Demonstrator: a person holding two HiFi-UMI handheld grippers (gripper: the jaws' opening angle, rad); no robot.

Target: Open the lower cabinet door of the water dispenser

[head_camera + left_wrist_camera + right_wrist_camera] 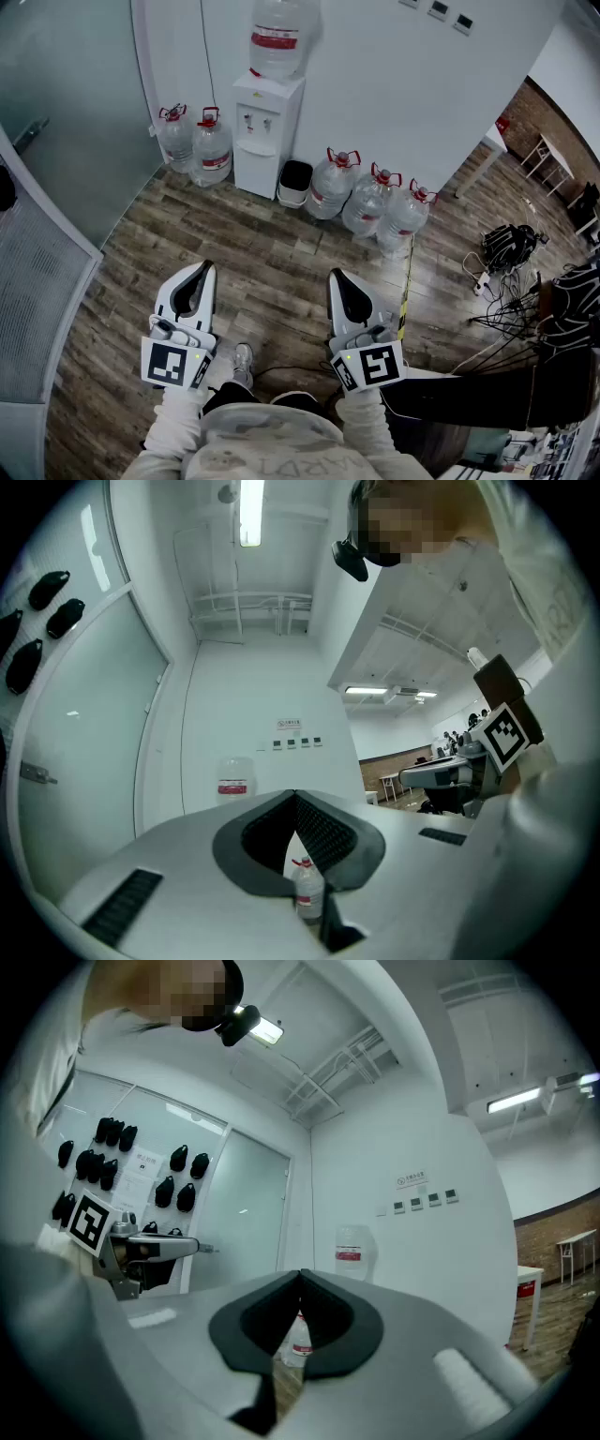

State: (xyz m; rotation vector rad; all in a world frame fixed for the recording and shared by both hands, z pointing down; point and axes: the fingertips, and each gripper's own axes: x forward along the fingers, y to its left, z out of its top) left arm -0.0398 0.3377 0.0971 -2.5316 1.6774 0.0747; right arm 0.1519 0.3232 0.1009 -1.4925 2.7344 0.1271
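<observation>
Head view: left gripper and right gripper are held out side by side, about level, over plank floor. Both pairs of jaws are closed tip to tip with nothing gripped. Each gripper view shows only one of the jugs through the gap behind the tips.

Dispenser stands well ahead, upright, long axis vertical. Its back is to the white wall and its front faces the person. Lower door looks flush and closed. Bottle sits on top, neck down. Two jugs stand just left of the dispenser and three to its right, with a black bin just beside its right side.

Only the head view shows the dispenser body. In both gripper views the jaws cover it and only the bottle clears. Left gripper view has the right gripper at its right edge. Right gripper view has the left gripper at its left, plus dark items hung on the glass wall.

Floor is open straight to the door, with the glass wall at left and cables well apart at right.
</observation>
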